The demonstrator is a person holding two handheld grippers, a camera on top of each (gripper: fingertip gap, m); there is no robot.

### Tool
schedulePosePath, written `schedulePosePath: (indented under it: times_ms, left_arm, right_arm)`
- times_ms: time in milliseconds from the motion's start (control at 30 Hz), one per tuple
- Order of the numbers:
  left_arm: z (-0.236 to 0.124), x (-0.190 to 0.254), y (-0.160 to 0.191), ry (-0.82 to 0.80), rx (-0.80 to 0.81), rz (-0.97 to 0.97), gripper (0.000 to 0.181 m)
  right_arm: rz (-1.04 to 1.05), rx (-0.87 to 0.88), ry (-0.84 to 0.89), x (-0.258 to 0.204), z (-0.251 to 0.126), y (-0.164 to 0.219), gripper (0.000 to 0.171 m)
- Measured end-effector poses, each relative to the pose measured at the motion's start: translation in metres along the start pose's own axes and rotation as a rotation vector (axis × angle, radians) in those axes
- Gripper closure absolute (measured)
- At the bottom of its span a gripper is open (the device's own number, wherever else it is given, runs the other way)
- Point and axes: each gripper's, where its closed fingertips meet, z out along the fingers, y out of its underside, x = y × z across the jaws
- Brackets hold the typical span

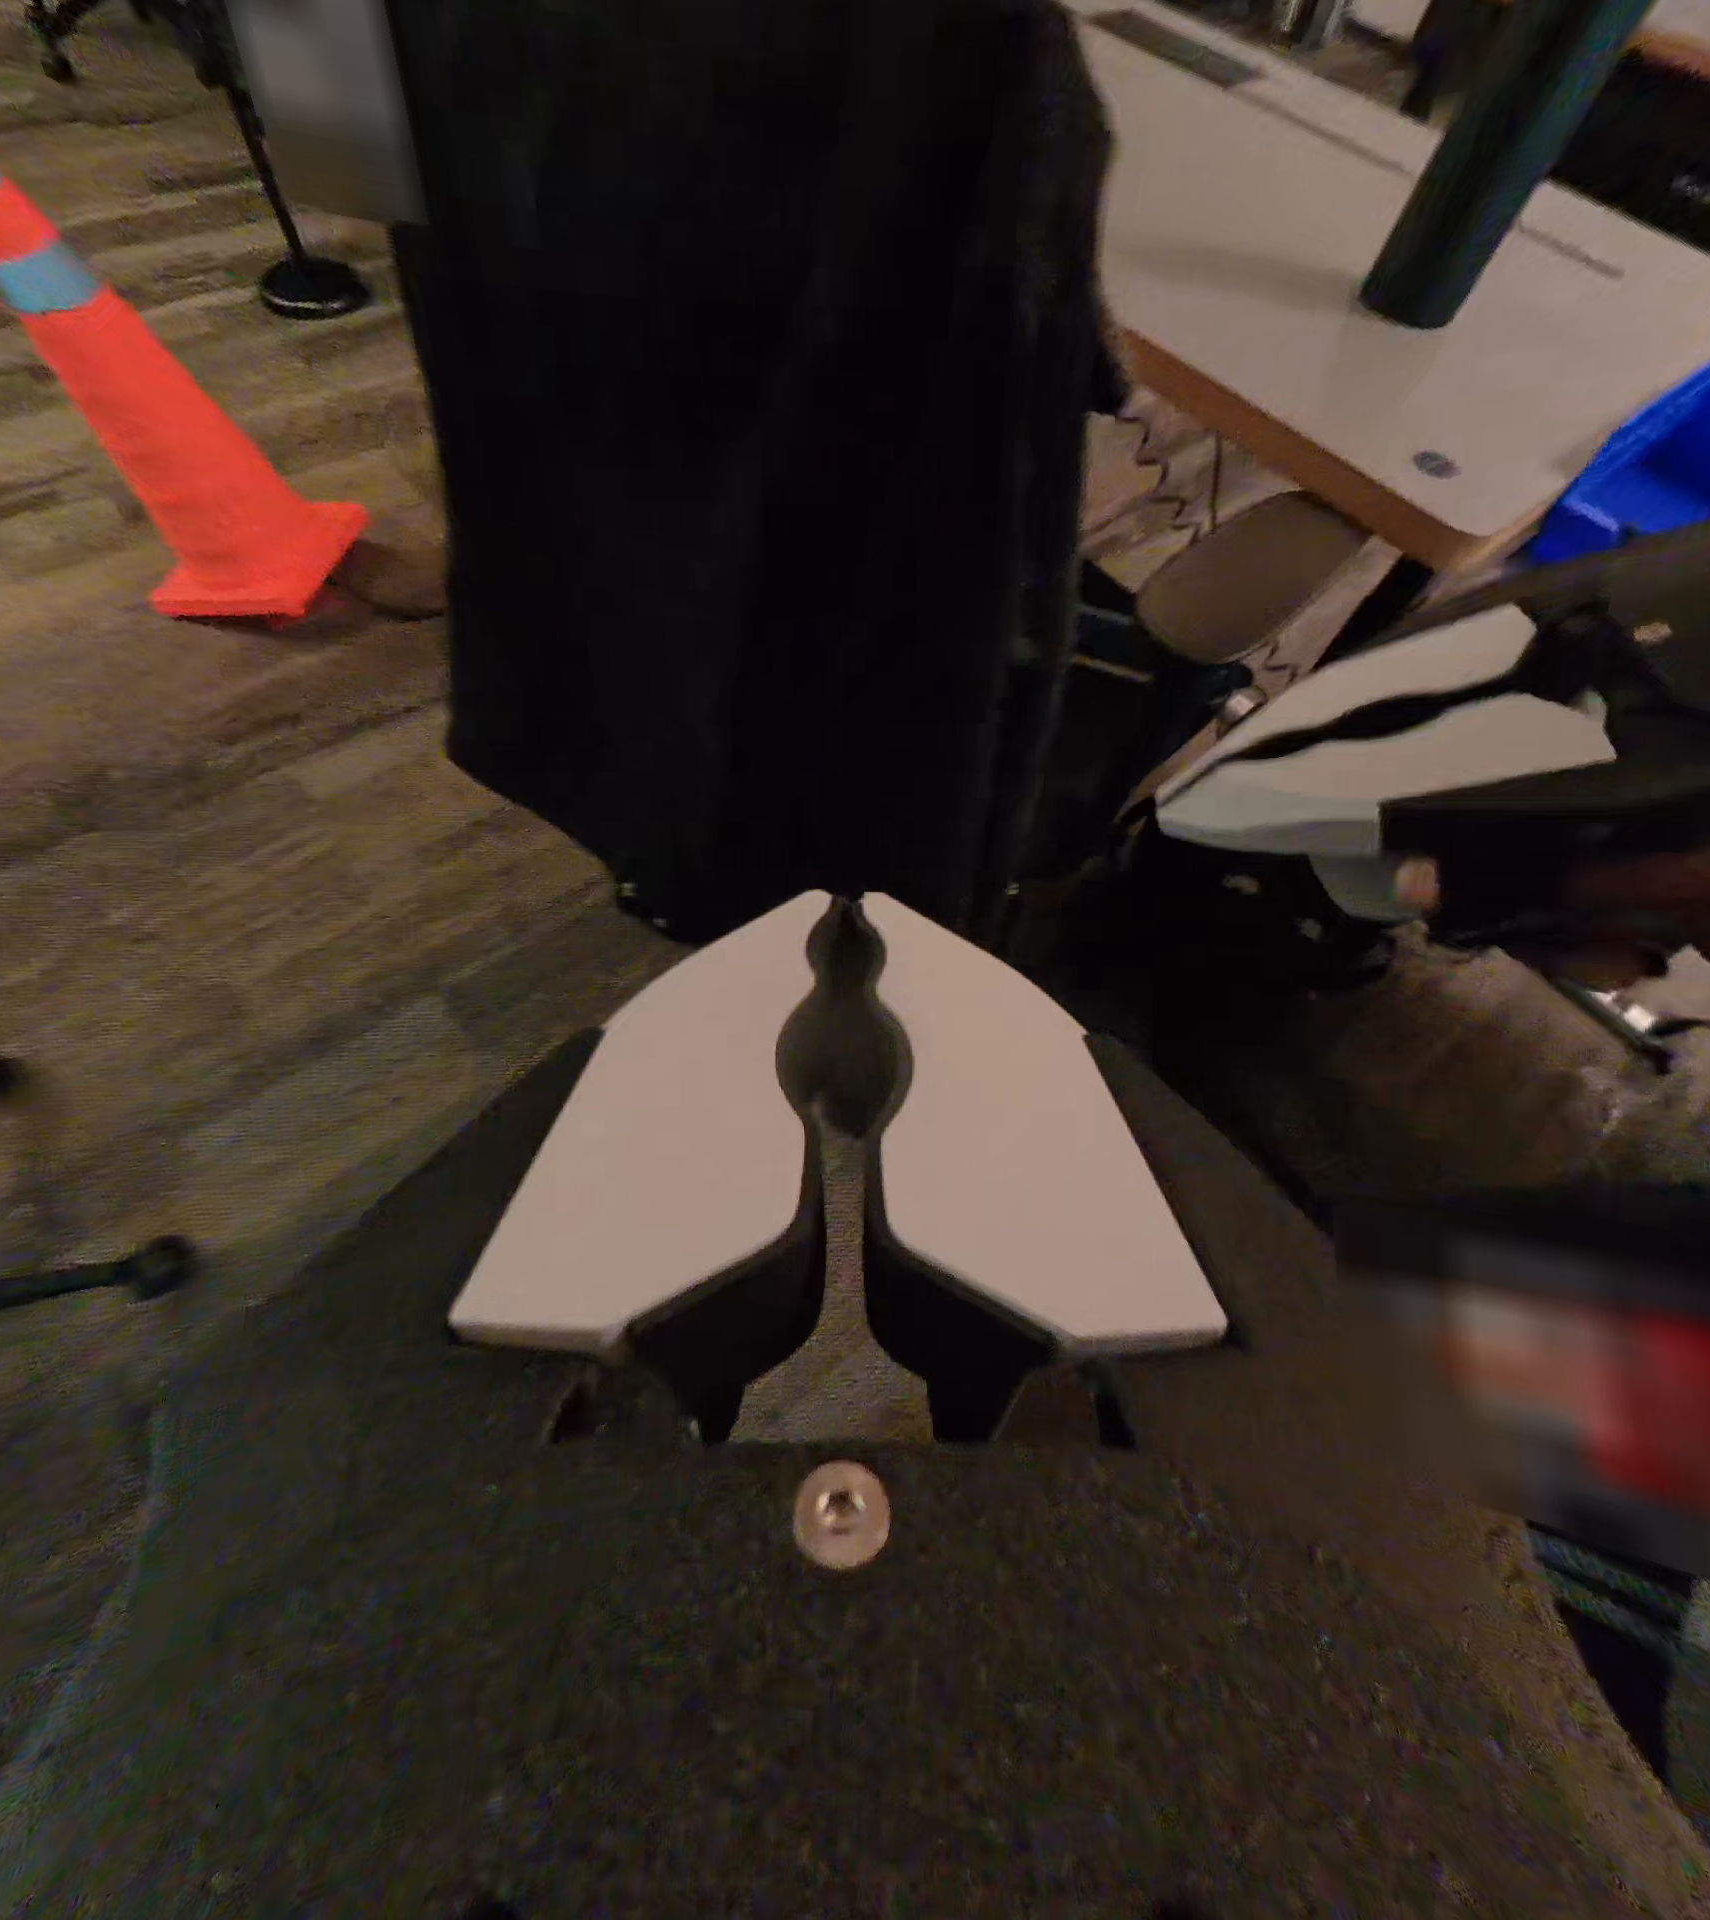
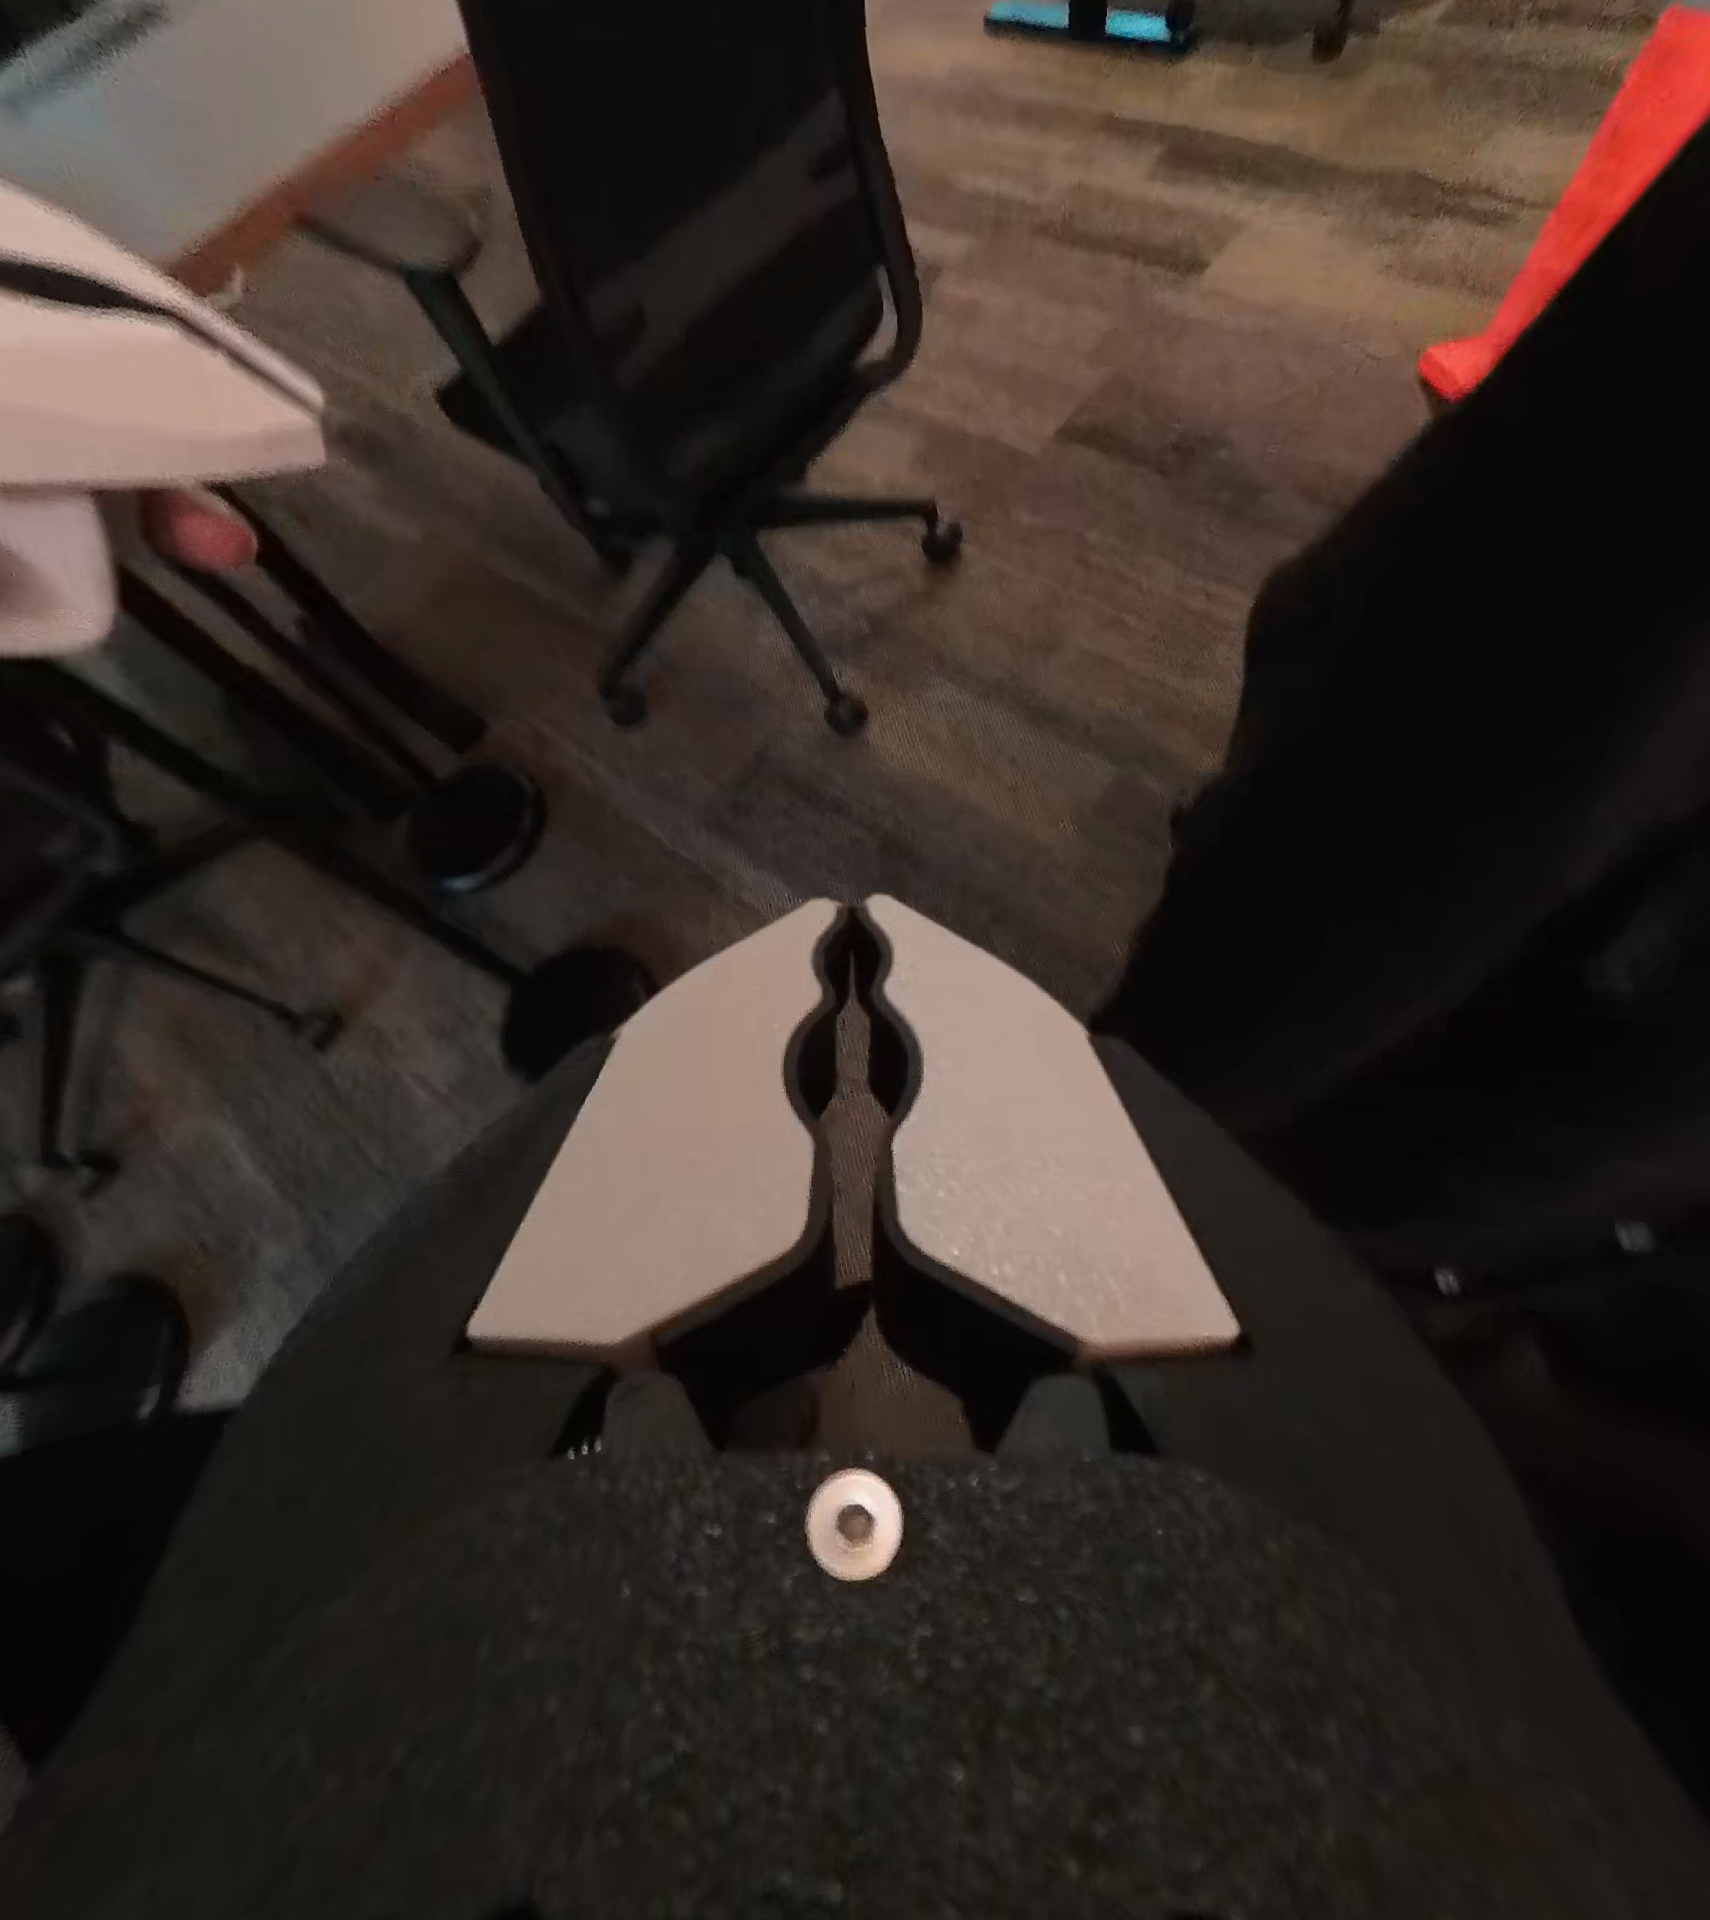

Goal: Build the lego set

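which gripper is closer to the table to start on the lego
Left, tentatively. The left wrist view shows the table and a blue bin ahead and to the right; the right wrist view mostly faces carpet and an office chair. Both the left gripper and right gripper are shut and empty. No lego is visible.

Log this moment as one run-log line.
left tongs: shut, empty | right tongs: shut, empty | both aimed at carpet, off table | lego: not in view | build: not started
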Motion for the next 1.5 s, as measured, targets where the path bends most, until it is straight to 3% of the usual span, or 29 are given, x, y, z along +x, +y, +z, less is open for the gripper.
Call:
schedulePosePath:
  times_ms: [167,300,500,667,767,900,1067,1267,1367,1500]
  left_arm:
    - [0.004,-0.116,-0.057,-0.13,0.079,-0.018,0.181]
    - [0.052,-0.196,-0.087,-0.191,0.092,-0.062,0.181]
    - [0.194,-0.305,-0.172,-0.045,0.09,0.034,0.181]
    - [0.299,-0.389,-0.319,0.022,0.209,0.183,0.181]
    - [0.369,-0.443,-0.38,0.096,0.217,0.114,0.181]
    - [0.484,-0.496,-0.402,0.265,0.108,0.136,0.181]
    - [0.645,-0.56,-0.417,0.429,-0.022,0.228,0.181]
    - [0.831,-0.595,-0.527,0.783,-0.139,0.374,0.177]
    - [0.911,-0.601,-0.585,0.934,-0.234,0.532,0.169]
    - [1.035,-0.608,-0.642,0.961,-0.291,0.631,0.163]
  right_arm:
    - [-0.05,0.093,-0.02,0.015,0.089,-0.119,0.171]
    - [-0.011,0.157,0.01,0.063,0.159,-0.197,0.171]
    - [0.007,0.243,0.125,0.18,0.258,-0.307,0.171]
    - [-0.056,0.302,0.137,0.263,0.317,-0.423,0.171]
    - [-0.03,0.328,0.17,0.321,0.352,-0.484,0.171]
    - [0.092,0.253,0.254,0.421,0.41,-0.509,0.171]
    - [0.243,0.219,0.414,0.58,0.485,-0.529,0.171]
    - [0.381,0.251,0.534,0.769,0.528,-0.596,0.171]
    - [0.428,0.199,0.609,0.851,0.535,-0.601,0.171]
    - [0.506,0.181,0.664,0.969,0.551,-0.589,0.171]
